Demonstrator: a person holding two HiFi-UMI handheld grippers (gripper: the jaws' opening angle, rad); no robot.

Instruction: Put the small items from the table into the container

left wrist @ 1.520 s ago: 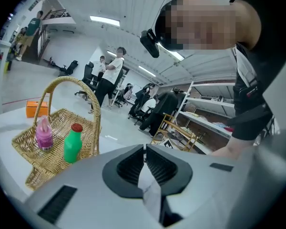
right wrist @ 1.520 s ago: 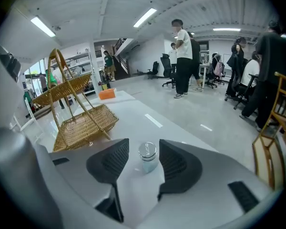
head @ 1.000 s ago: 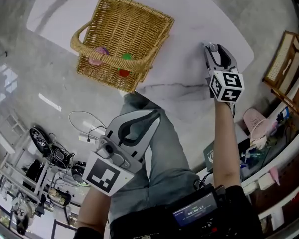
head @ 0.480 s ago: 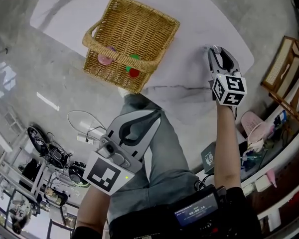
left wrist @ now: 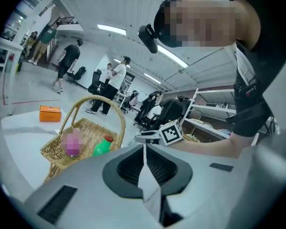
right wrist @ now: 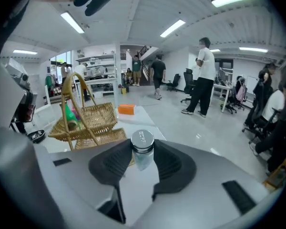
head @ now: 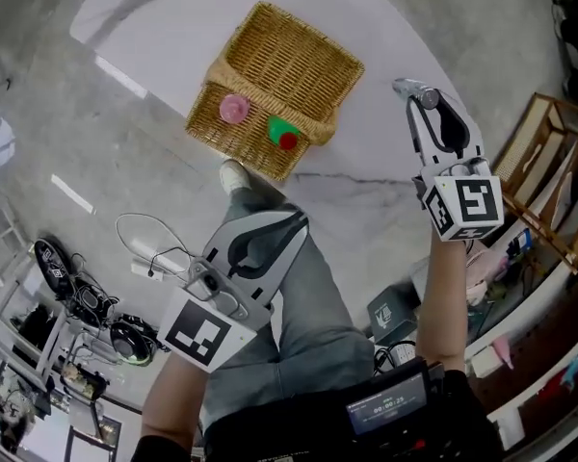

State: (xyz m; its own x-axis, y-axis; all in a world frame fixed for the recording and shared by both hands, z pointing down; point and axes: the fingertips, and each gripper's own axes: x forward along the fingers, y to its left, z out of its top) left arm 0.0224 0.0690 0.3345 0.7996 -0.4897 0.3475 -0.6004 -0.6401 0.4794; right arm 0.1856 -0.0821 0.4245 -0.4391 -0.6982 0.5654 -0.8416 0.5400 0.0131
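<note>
A wicker basket (head: 287, 75) with a hoop handle stands on the white marble table (head: 173, 27). Inside it lie a pink item (head: 233, 109) and a green bottle with a red cap (head: 281, 133). My right gripper (head: 416, 92) hangs in the air to the right of the basket, shut on a small clear bottle with a silver cap (right wrist: 142, 144). In the right gripper view the basket (right wrist: 88, 120) is ahead and to the left. My left gripper (head: 291, 224) is shut and empty, low over my lap. Its own view shows the basket (left wrist: 88, 130) ahead and to the left.
An orange box (right wrist: 126, 109) lies on the far part of the table. A wooden chair (head: 549, 142) stands at the right. Cables and headphones (head: 87, 296) lie on the floor at the left. Several people stand in the room beyond.
My right gripper has lifted off the table with the small bottle between its jaws. The left gripper has hardly moved. The head view has shifted, so the basket sits further right in it.
</note>
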